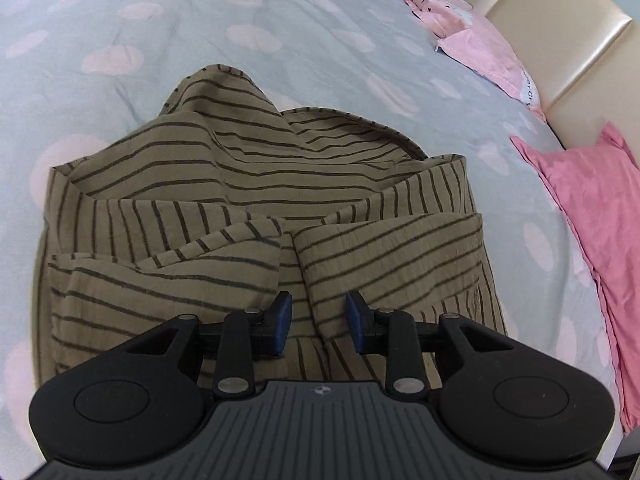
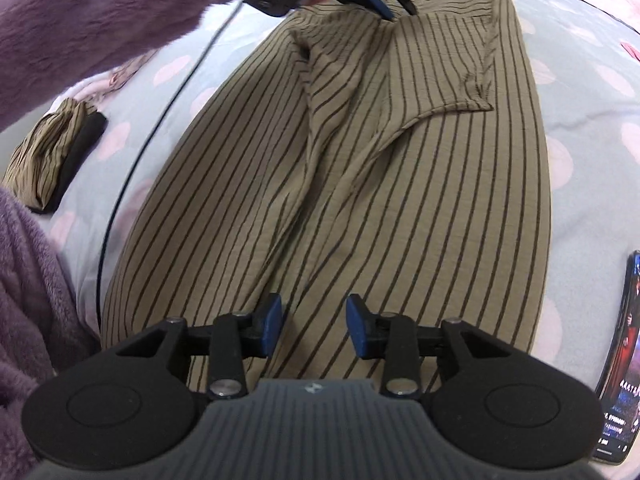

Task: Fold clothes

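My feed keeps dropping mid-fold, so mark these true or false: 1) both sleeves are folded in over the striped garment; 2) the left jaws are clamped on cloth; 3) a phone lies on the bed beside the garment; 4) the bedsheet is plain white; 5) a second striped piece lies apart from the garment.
1) True: both sleeves lie folded in over the striped garment.
2) False: the left gripper has its jaws apart, no cloth pinched between them.
3) True: a phone lies on the bed by the garment's edge.
4) False: the bedsheet is pale grey-blue with pink spots.
5) True: a small striped bundle lies apart, near the purple sleeve.
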The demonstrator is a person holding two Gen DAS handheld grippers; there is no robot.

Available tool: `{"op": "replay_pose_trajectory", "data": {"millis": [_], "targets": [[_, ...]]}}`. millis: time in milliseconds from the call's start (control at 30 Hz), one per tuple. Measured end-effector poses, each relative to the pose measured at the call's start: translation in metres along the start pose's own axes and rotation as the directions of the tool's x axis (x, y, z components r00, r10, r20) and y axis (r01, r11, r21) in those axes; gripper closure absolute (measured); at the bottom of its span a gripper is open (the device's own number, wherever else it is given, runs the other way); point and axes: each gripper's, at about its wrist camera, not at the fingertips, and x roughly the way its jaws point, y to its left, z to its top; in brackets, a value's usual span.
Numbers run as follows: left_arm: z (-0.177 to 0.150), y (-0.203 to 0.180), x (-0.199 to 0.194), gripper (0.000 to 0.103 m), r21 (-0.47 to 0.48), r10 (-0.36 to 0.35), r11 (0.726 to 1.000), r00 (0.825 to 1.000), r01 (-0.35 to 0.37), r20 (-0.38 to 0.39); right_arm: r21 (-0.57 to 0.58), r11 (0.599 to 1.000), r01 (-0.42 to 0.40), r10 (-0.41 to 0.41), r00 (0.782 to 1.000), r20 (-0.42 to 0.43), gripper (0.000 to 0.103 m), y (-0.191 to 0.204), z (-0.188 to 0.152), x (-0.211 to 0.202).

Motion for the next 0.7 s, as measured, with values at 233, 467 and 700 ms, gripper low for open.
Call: {"op": "replay_pose_trajectory", "data": {"millis": [233, 467, 700], "targets": [[-0.003, -0.003, -0.010, 0.100, 0.011, -0.062, 0.998, 0.992, 0.062, 0.107, 0.033, 0.999, -0.022, 0.021, 0.999, 0.037, 0.074, 0.006, -0.010, -0.001], [0.001, -0.012, -0.028, 0.103, 0.043, -0.057, 0.998, 0.990, 0.051, 0.132, 0.024, 1.000, 0.018, -0.019, 0.999, 0.039, 0.100, 0.014, -0.005, 0.014], [0.009, -0.023, -0.052, 0.103, 0.126, -0.017, 0.992, 0.984, -0.006, 0.179, -0.008, 1.000, -0.017, 0.017, 0.996, 0.088, 0.101, 0.025, -0.003, -0.007]]}}
